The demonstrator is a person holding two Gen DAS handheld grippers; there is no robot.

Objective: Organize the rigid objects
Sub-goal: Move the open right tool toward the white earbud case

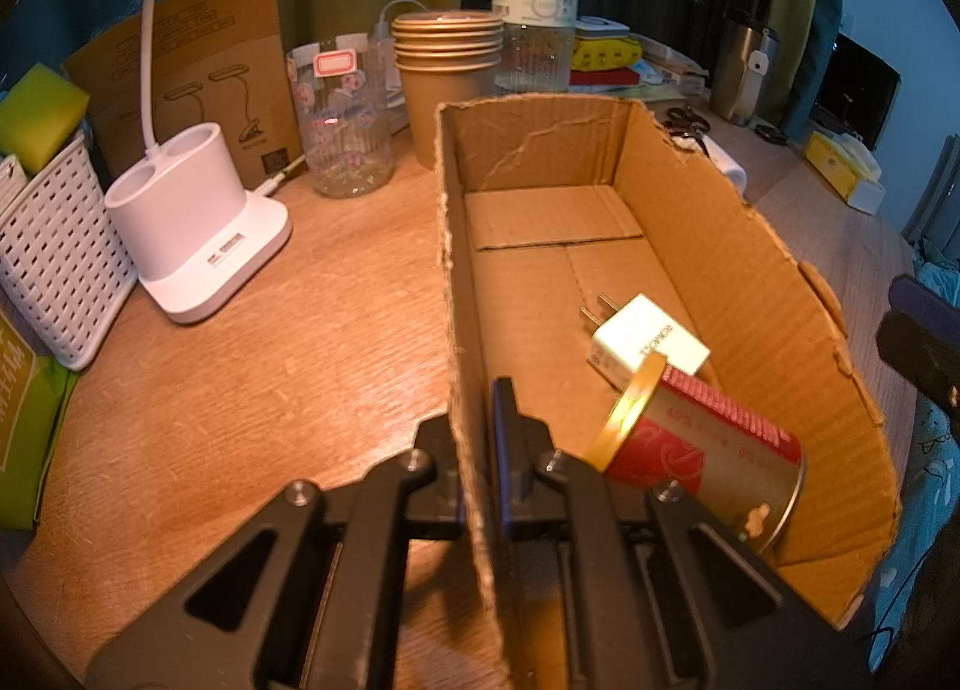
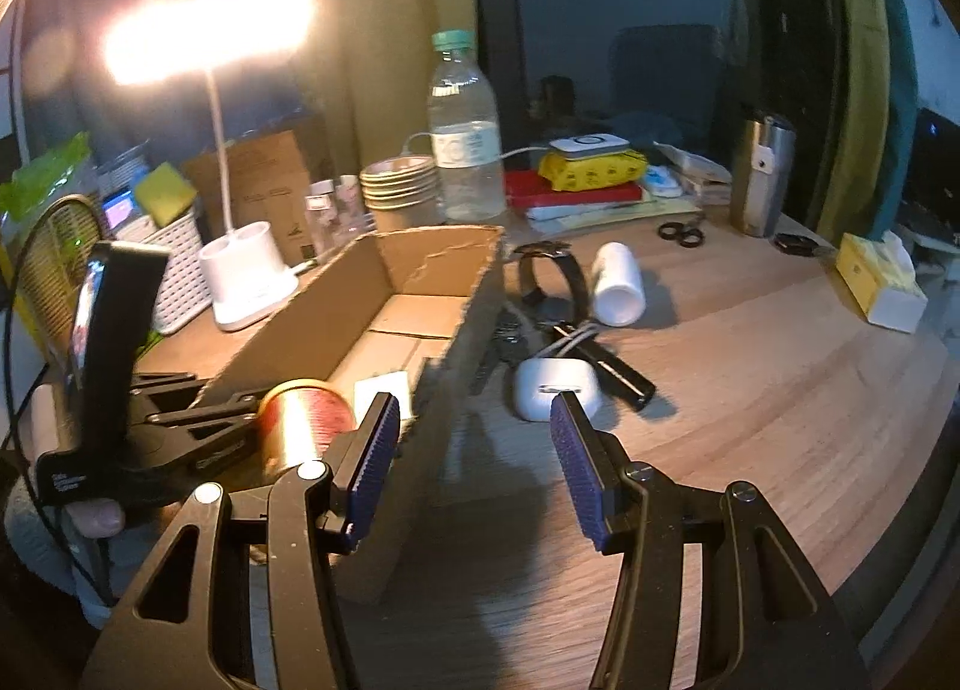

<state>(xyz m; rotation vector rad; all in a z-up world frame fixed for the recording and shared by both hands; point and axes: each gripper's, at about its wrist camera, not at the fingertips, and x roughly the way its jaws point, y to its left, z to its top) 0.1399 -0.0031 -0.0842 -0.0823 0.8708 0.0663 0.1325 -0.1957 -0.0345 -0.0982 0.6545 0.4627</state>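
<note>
Worktop (image 2: 750,390): we note wood grain filling the lower half of both views.
Cardboard box (image 1: 750,294): open-topped, centre of the left wrist view; left of centre in the right wrist view.
Red can (image 1: 708,450): lying on its side in the box, lower right, gold rim touching the white charger (image 1: 645,339).
White earbud case (image 2: 555,390): on the worktop just right of the box.
Left gripper (image 1: 480,438): fingers together, clamped on the box's left wall.
Right gripper (image 2: 474,468): fingers apart, we see nothing between them.
</note>
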